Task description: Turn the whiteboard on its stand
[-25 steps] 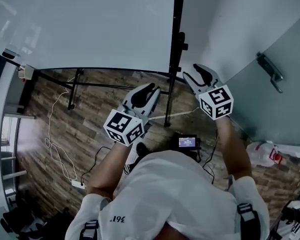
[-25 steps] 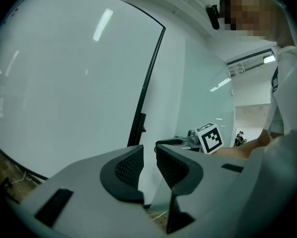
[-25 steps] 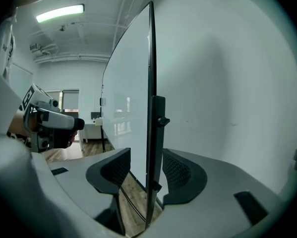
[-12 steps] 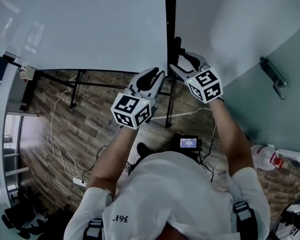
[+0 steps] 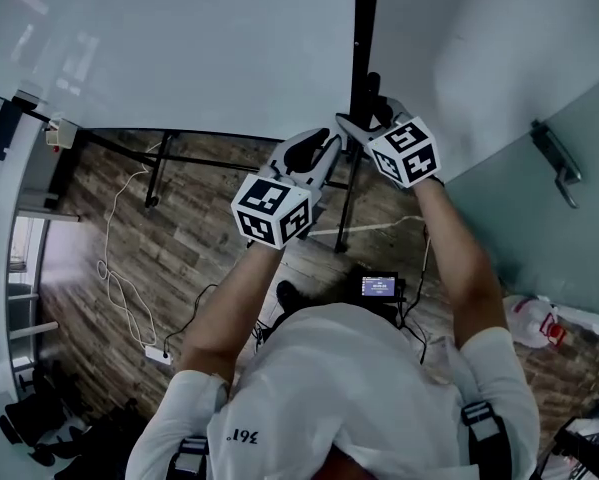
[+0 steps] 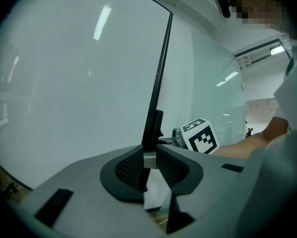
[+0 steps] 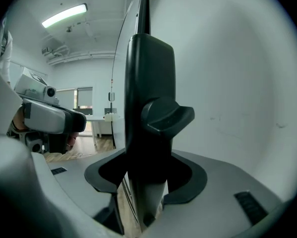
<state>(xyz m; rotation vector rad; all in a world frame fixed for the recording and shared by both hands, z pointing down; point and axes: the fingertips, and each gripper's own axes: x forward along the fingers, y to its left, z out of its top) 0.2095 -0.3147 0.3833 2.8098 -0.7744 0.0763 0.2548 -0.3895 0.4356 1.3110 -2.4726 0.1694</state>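
The large whiteboard (image 5: 179, 48) hangs on a black stand, and its upright post (image 5: 364, 28) runs along the board's right edge. My left gripper (image 5: 319, 151) is at the board's lower right corner. In the left gripper view its jaws (image 6: 149, 165) are nearly together on the thin board edge (image 6: 158, 78). My right gripper (image 5: 364, 118) is around the post just to the right. In the right gripper view the post (image 7: 148, 83) and its locking knob (image 7: 165, 118) fill the gap between the jaws, which are closing on the post.
The stand's legs and crossbar (image 5: 149, 168) spread over the wooden floor, where a white cable runs to a power strip (image 5: 157, 356). A glass door with a handle (image 5: 557, 163) is at the right. A small screen (image 5: 377, 286) and a plastic bag (image 5: 534, 320) lie near the person's feet.
Both grippers have risen toward the board. The left one reached the board's lower corner. The right one swung left from open air onto the post.
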